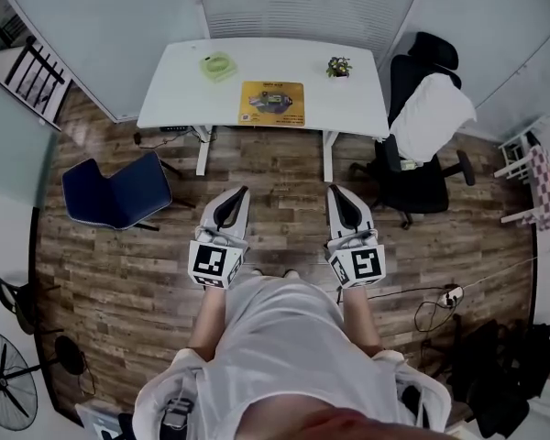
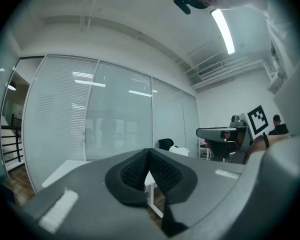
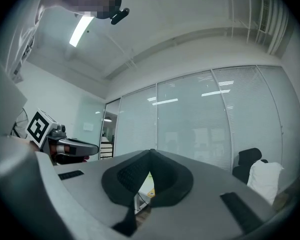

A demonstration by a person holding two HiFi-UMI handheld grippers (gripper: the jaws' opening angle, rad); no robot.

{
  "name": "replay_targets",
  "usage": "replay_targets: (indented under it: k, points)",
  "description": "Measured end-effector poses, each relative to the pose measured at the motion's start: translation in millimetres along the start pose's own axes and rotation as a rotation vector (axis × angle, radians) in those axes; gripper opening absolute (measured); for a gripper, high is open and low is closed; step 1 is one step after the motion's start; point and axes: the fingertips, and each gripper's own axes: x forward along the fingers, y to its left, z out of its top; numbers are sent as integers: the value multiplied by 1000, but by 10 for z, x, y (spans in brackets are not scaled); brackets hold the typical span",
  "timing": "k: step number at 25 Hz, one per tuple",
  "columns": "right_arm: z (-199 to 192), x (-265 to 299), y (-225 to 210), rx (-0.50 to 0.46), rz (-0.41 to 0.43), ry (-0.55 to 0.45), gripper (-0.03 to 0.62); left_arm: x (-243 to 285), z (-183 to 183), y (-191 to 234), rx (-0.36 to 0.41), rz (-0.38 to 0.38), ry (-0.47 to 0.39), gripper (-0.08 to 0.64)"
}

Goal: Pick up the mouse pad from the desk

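A yellow mouse pad (image 1: 272,104) with a dark picture on it lies flat near the front edge of the white desk (image 1: 170,99). I hold both grippers level in front of my body, well short of the desk, over the wooden floor. The left gripper (image 1: 241,191) is shut with nothing in it, and so is the right gripper (image 1: 335,189). In the left gripper view the shut tips (image 2: 149,151) point at the glass wall, with the desk's edge (image 2: 62,171) low at left. The right gripper view shows shut tips (image 3: 151,152) with a sliver of the yellow pad (image 3: 148,189) between the dark pads.
On the desk stand a green dish (image 1: 218,66) at back left and a small potted plant (image 1: 338,67) at back right. A blue chair (image 1: 117,191) sits left of the desk, a black office chair (image 1: 420,168) draped in white cloth right. Cables (image 1: 435,305) trail on the floor.
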Motion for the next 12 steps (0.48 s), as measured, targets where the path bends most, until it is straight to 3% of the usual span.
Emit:
replay_targets:
  k: [3,12]
  points:
    - [-39,-73,-76,9,14,-3,2,-36,-65,-93,-10,12,21,-5]
    - [-143,-292,-384,69,47,-15,3,-120,-112,-342,68,71,83,-5]
